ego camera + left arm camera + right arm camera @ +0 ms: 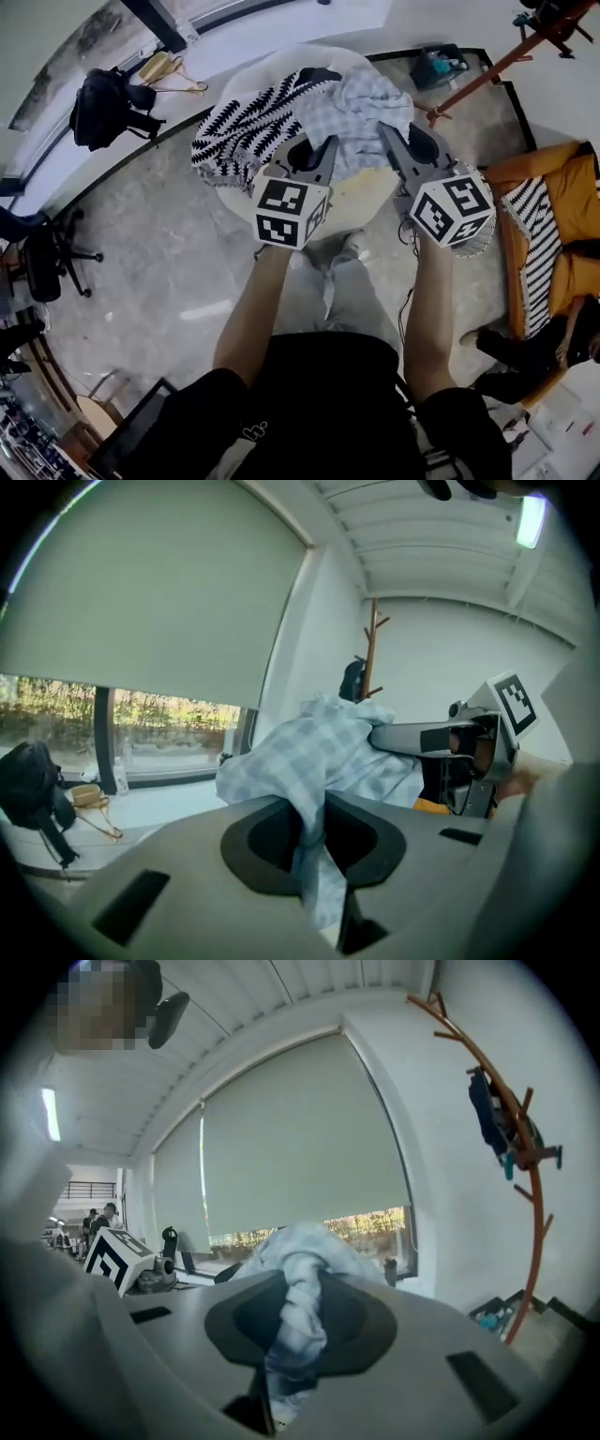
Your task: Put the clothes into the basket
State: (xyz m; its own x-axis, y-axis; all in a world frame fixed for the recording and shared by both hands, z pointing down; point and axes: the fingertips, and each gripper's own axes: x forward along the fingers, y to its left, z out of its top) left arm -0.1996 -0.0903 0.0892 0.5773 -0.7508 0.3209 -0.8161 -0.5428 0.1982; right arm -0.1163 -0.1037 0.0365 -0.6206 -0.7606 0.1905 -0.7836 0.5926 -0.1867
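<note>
A light blue checked garment (pixel 361 108) hangs bunched between my two grippers, lifted above a pale round surface (pixel 370 202). My left gripper (pixel 323 152) is shut on one fold of it, and the cloth (pixel 309 761) runs down through the jaws of the left gripper (pixel 314 850). My right gripper (pixel 389 141) is shut on another fold, a twisted roll of the fabric (pixel 300 1297) pinched in the right gripper (pixel 295 1340). A black-and-white patterned cloth (pixel 246 124) lies draped over the round surface at the left. I cannot make out a basket with certainty.
A black backpack (pixel 103 105) and wooden hangers (pixel 171 70) lie by the window wall. A wooden coat stand (pixel 506 61) rises at the right, beside an orange seat with a striped cloth (pixel 544 234). An office chair (pixel 47 255) stands at the far left.
</note>
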